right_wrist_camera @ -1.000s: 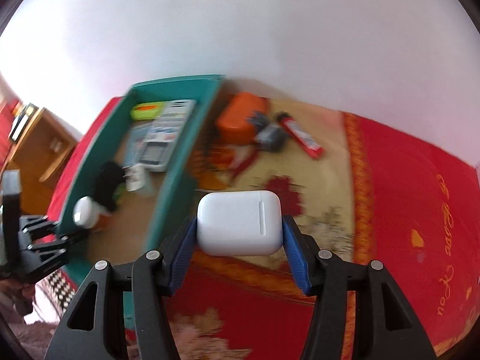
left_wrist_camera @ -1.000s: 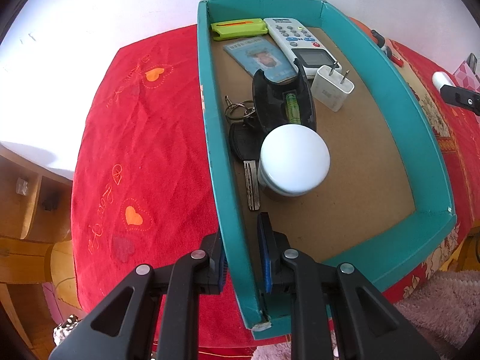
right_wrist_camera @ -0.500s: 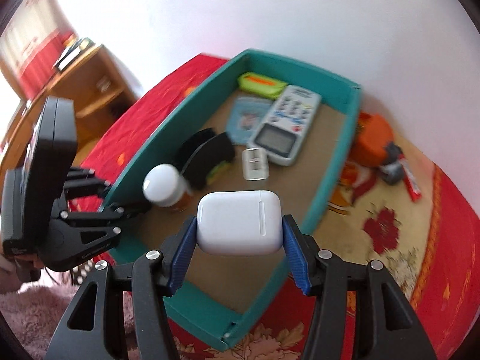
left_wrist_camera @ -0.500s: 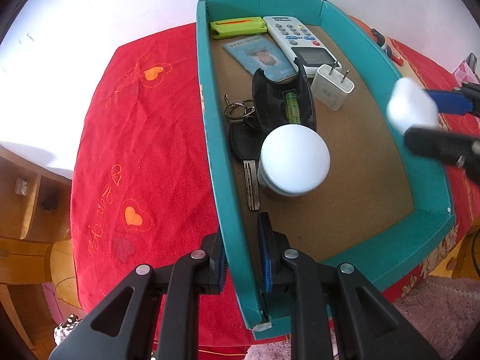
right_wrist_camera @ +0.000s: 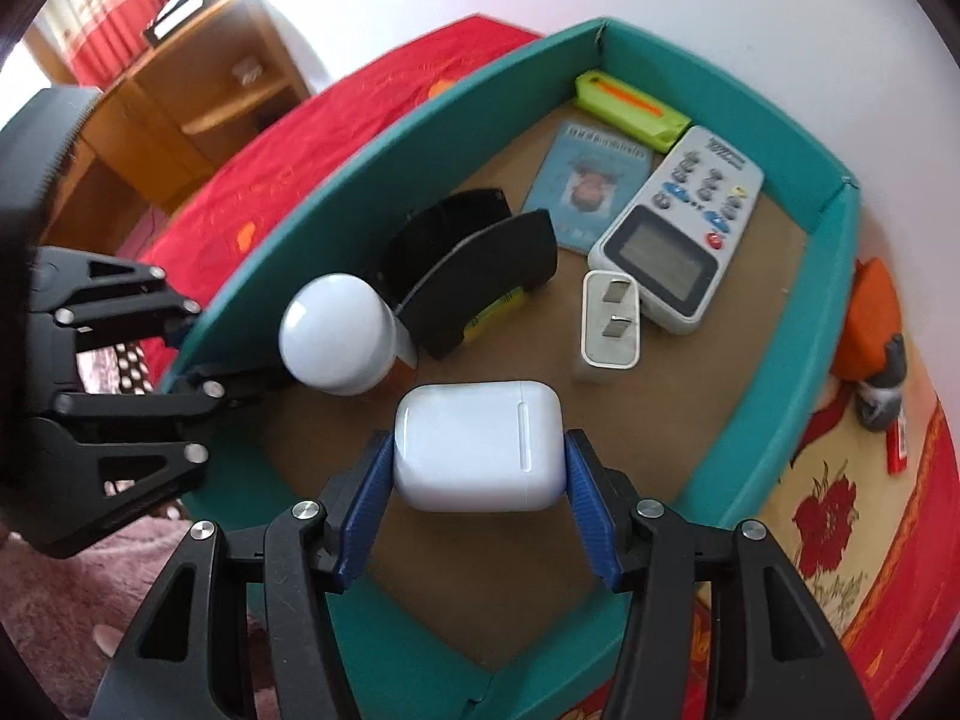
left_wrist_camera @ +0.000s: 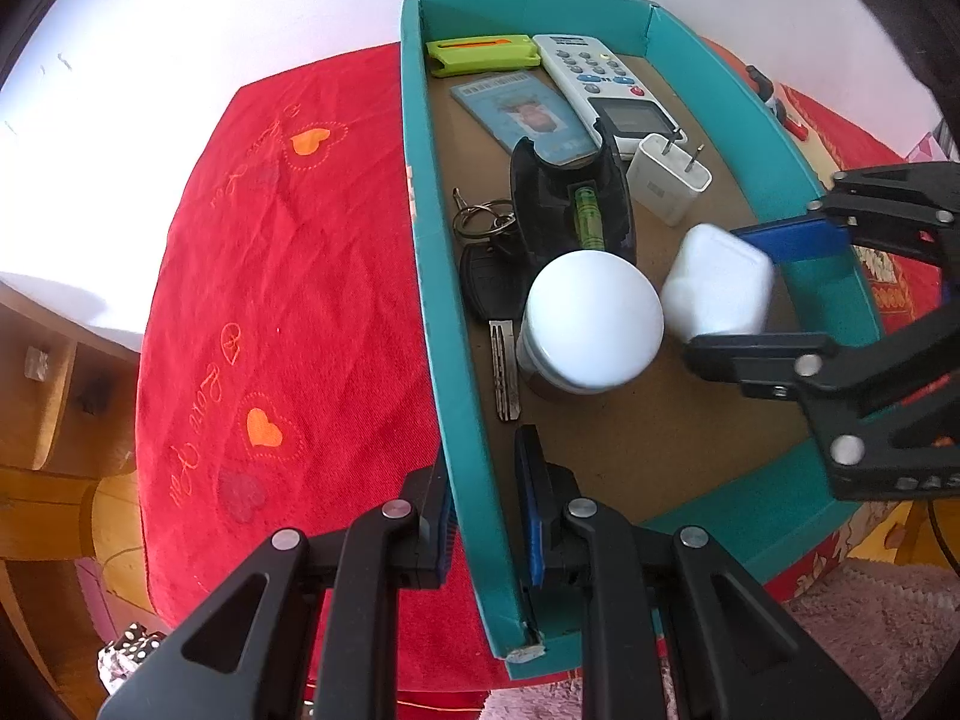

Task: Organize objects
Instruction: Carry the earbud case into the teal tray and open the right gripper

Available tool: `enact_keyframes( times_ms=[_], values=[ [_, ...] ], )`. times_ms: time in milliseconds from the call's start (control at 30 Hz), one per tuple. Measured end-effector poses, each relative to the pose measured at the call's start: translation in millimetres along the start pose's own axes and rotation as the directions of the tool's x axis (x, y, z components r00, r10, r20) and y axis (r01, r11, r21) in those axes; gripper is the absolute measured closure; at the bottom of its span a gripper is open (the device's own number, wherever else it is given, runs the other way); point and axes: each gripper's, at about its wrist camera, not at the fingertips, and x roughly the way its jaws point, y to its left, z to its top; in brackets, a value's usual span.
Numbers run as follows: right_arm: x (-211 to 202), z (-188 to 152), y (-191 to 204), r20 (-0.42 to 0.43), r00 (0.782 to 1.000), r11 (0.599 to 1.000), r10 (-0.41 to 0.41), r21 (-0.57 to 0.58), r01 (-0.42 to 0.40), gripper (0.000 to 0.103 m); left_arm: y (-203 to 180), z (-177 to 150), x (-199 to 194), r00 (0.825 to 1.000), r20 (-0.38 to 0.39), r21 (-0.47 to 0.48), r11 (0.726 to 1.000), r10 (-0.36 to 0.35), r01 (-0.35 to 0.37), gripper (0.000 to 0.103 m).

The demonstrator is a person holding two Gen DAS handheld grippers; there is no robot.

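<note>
A teal box [left_wrist_camera: 456, 396] [right_wrist_camera: 774, 396] with a brown floor lies on a red cloth. My left gripper [left_wrist_camera: 489, 516] is shut on its left wall near the front corner. My right gripper [right_wrist_camera: 480, 504] [left_wrist_camera: 756, 288] is shut on a white earbud case [right_wrist_camera: 480, 444] [left_wrist_camera: 717, 285], held over the box floor beside a white-capped bottle [left_wrist_camera: 594, 318] [right_wrist_camera: 339, 339]. Inside the box also lie a white charger plug [left_wrist_camera: 669, 183] [right_wrist_camera: 609, 324], a white remote [left_wrist_camera: 606, 90] [right_wrist_camera: 684, 246], a black curved holder [left_wrist_camera: 570, 204] [right_wrist_camera: 474, 276], keys [left_wrist_camera: 492, 276], a blue card [left_wrist_camera: 522, 114] [right_wrist_camera: 600, 180] and a green case [left_wrist_camera: 480, 54] [right_wrist_camera: 630, 108].
Right of the box, on a flowered cloth, lie an orange object [right_wrist_camera: 870, 318], a grey item [right_wrist_camera: 885, 390] and a red lighter [right_wrist_camera: 897, 444]. A wooden shelf unit [right_wrist_camera: 180, 102] [left_wrist_camera: 42, 396] stands left of the table. A pink fluffy rug [left_wrist_camera: 870, 618] lies below.
My right gripper has carried the earbud case from over the flowered cloth leftward and down into the space over the box floor, rolling as it went. The left gripper has stayed on the box wall.
</note>
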Motion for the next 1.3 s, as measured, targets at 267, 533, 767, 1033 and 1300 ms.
enact_keyframes(
  times_ms=[267, 533, 767, 1033, 1300],
  values=[
    [15, 13, -4, -0.024, 0.998, 0.997, -0.051, -0.052, 0.05, 0.046, 1, 0, 1, 1.0, 0.0, -0.01, 1.0, -0.001, 0.001, 0.087],
    [25, 24, 1, -0.025, 0.999, 0.997, -0.033, -0.064, 0.032, 0.046, 3, 0, 1, 1.0, 0.001, -0.021, 1.0, 0.003, -0.003, 0.087],
    [27, 25, 1, -0.018, 1.0, 0.998, -0.021, -0.053, 0.02, 0.045, 2, 0, 2, 1.0, -0.001, -0.022, 1.0, 0.01, -0.01, 0.087],
    [24, 21, 4, -0.008, 1.0, 0.998, -0.03, -0.056, 0.03, 0.041, 1, -1, 3, 1.0, 0.0, -0.02, 1.0, 0.011, -0.011, 0.087],
    [22, 18, 5, -0.003, 0.999, 0.998, -0.041, -0.055, 0.041, 0.04, 1, 0, 2, 1.0, 0.001, -0.018, 1.0, 0.012, -0.012, 0.087]
  ],
)
